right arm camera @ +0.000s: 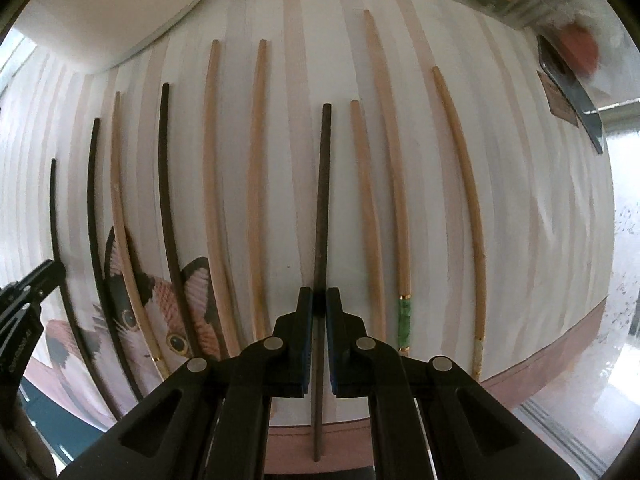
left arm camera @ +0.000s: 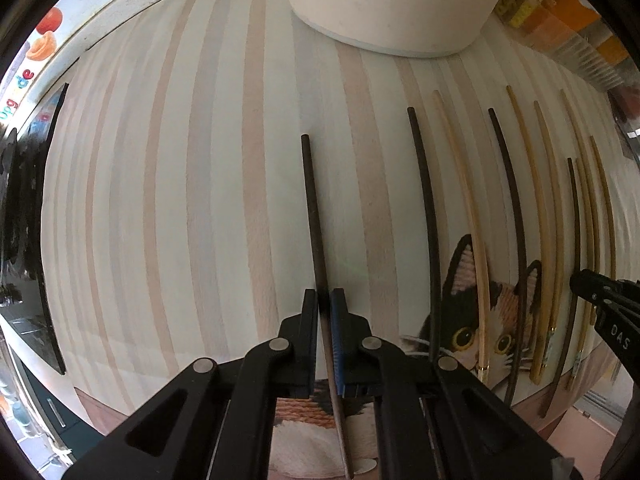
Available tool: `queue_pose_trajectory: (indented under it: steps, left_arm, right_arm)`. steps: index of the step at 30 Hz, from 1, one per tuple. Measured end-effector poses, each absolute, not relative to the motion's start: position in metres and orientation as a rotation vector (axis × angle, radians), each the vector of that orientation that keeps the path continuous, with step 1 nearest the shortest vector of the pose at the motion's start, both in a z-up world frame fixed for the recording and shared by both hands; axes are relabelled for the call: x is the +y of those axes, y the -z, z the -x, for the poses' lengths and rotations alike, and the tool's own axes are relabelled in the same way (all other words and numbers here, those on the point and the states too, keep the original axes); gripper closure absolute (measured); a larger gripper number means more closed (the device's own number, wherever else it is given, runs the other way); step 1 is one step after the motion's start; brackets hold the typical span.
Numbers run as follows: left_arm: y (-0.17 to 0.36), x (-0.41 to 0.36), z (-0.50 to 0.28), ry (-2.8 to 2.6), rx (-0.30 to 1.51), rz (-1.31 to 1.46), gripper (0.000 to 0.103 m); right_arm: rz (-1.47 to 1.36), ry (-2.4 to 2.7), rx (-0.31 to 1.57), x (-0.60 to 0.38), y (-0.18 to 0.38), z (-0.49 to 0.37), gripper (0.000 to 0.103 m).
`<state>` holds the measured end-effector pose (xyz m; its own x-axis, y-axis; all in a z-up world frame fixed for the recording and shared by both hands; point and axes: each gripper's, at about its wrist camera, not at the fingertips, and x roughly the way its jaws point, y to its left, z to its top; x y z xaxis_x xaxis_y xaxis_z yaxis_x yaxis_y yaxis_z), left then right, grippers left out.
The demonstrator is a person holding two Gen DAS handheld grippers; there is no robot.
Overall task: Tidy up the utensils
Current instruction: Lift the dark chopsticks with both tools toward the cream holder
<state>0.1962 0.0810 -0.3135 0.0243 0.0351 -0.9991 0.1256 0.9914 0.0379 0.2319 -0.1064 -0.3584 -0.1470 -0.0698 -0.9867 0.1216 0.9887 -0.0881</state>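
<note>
**Both jaws clenched on dark chopsticks**

The left gripper point(left arm camera: 325, 300) grasps a dark chopstick point(left arm camera: 314, 216) lying apart on the striped mat point(left arm camera: 180, 200), toward its left edge; the right gripper point(right arm camera: 319, 300) grips another dark chopstick point(right arm camera: 323, 184) among the pale chopsticks point(right arm camera: 256, 168) nearer the right edge; a white container point(left arm camera: 384, 4) stands at the far edge. Judgement: lift each stick straight up and level, clearing its neighbours; both grips sit near one end, so the long end may droop.
</note>
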Motion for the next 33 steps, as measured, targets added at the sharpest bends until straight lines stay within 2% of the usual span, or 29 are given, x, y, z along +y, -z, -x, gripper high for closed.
queue_pose_trajectory:
  steps: [8,18,24,33]
  left_arm:
    - [0.316,0.063,-0.197,0.021,1.517,-0.143,0.1]
    - [0.267,0.063,-0.176,0.014,1.417,-0.09,0.1]
    - [0.213,0.066,-0.171,0.01,1.316,-0.04,0.1]
    - [0.098,0.073,-0.178,-0.011,1.034,0.012,0.101]
  right_arm:
    - [0.05,0.179,1.699,-0.069,0.372,-0.255,0.096]
    - [-0.136,0.076,1.627,-0.065,0.354,-0.239,0.097]
    - [-0.158,0.0,1.575,-0.049,0.328,-0.231,0.097]
    - [-0.196,-0.117,1.35,-0.035,0.236,-0.239,0.097]
